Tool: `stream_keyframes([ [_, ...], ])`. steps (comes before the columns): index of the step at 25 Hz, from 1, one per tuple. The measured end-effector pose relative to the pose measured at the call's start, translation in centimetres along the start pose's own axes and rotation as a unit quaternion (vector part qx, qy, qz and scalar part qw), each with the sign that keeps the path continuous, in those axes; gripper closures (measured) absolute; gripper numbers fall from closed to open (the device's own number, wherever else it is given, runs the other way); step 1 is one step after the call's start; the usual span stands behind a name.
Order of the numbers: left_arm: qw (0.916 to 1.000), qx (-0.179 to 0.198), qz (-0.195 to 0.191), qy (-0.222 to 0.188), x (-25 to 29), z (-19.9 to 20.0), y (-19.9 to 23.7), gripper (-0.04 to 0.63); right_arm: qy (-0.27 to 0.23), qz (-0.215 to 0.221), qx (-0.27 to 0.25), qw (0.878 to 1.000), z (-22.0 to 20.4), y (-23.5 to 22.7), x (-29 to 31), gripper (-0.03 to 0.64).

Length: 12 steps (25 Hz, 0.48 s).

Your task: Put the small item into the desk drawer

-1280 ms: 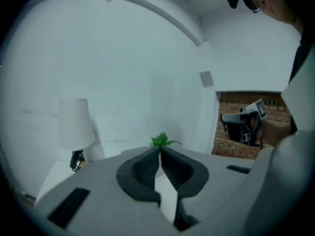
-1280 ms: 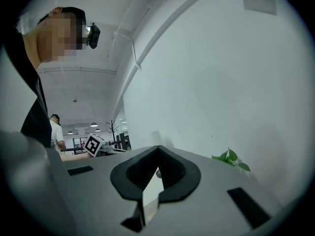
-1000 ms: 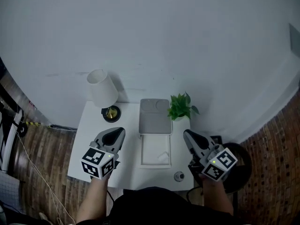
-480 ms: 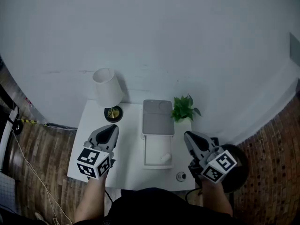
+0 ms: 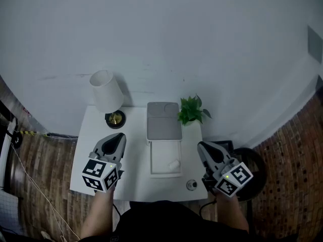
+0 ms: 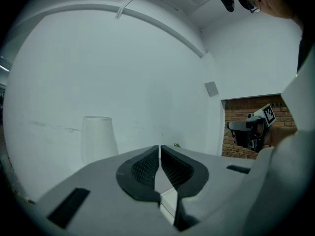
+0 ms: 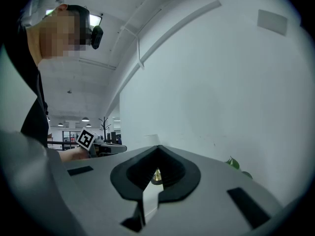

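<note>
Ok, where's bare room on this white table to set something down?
Bare: the left side between lamp and open drawer, under the left tool; the front strip beside the small round object. Crowded: the back row, lamp, grey box, plant.

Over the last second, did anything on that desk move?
Only the left gripper swung slightly left, away from the open drawer. Nothing was grabbed or released. The small white item lies in the drawer as before; right gripper, lamp and plant stayed put.
</note>
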<state>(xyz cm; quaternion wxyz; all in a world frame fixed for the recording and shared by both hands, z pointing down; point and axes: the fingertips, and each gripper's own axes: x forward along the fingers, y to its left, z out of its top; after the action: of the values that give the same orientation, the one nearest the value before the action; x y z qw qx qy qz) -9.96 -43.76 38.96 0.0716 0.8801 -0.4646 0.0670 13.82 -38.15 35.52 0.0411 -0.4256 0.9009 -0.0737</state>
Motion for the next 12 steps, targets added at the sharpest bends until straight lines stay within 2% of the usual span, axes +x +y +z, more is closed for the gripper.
stream_keyframes([
  [12,0.9997,0.006,-0.018,0.014,1.9,-0.5,-3.1,0.574,-0.003,-0.014,0.011,1.000,-0.6,-2.3,-2.4,0.614],
])
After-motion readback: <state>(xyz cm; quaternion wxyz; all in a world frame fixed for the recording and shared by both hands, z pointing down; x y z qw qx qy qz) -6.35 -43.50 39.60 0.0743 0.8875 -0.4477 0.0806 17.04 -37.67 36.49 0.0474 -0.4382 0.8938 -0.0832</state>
